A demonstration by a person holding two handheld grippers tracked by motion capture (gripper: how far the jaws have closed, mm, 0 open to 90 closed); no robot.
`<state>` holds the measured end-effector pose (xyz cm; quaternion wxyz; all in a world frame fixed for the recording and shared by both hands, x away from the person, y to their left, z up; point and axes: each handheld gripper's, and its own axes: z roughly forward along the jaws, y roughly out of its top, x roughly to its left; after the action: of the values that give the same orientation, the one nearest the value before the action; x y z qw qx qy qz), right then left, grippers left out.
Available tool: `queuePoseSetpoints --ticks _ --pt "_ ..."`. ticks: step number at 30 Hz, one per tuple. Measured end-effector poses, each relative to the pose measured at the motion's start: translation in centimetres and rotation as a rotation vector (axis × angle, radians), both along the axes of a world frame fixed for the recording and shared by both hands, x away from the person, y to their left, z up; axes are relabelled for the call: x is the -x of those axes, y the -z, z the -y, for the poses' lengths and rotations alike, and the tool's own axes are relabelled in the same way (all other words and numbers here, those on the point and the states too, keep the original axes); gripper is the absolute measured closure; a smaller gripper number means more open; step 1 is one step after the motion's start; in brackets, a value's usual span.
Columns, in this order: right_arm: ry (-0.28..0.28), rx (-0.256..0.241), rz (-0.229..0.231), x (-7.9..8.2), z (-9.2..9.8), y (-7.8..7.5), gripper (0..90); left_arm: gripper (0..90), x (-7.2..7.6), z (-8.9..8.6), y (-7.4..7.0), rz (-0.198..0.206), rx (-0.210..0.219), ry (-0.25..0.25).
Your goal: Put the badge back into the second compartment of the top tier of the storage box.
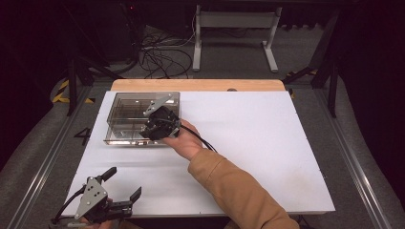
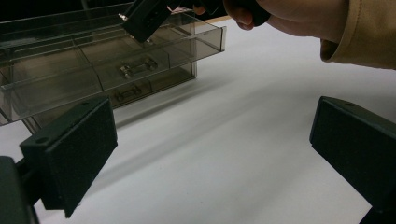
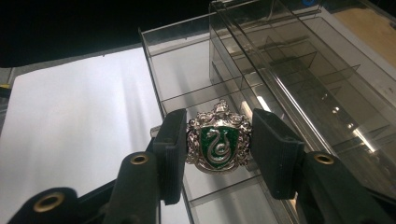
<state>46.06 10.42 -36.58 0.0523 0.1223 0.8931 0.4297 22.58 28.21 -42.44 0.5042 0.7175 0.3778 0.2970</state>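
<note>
— Where is the right tool [image 1: 154, 125]?

— In the high view it sits over the near right corner of the clear organiser box [image 1: 125, 110], which stands on the white bench [image 1: 258, 143] at about ten o'clock from the bench's middle. The person's hand [image 1: 184, 140] grips it from behind, with a tan sleeve [image 1: 239, 191] running back towards five o'clock.

— And what is it carrying?

— A silver crest badge [image 3: 218, 137] with a green shield and a silver snake on it. In the right gripper view the two black jaws are clamped on its left and right edges, and the badge stands upright between them, facing the camera.

— Is the badge inside the box?

— It hangs above an open drawer [image 3: 205, 93] pulled out of the box, over the divided compartments. I cannot tell whether it touches the drawer floor.

— The left tool [image 1: 123, 185]?

— At about seven o'clock, near the bench's front edge, well apart from the box. Its jaws stand wide apart with nothing between them. In the left gripper view they frame bare bench, with the box at eleven o'clock.
</note>
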Motion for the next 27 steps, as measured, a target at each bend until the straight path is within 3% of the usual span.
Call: queuePoseSetpoints --ticks 23,27 --pt "0.036 0.041 -0.014 -0.33 -0.36 0.73 56.7 1.5 -0.23 0.13 -0.02 0.002 0.007 0.008" --pt "0.041 0.034 -0.013 -0.4 -0.33 0.73 53.2 1.5 -0.22 0.1 -0.03 0.001 0.008 0.008"
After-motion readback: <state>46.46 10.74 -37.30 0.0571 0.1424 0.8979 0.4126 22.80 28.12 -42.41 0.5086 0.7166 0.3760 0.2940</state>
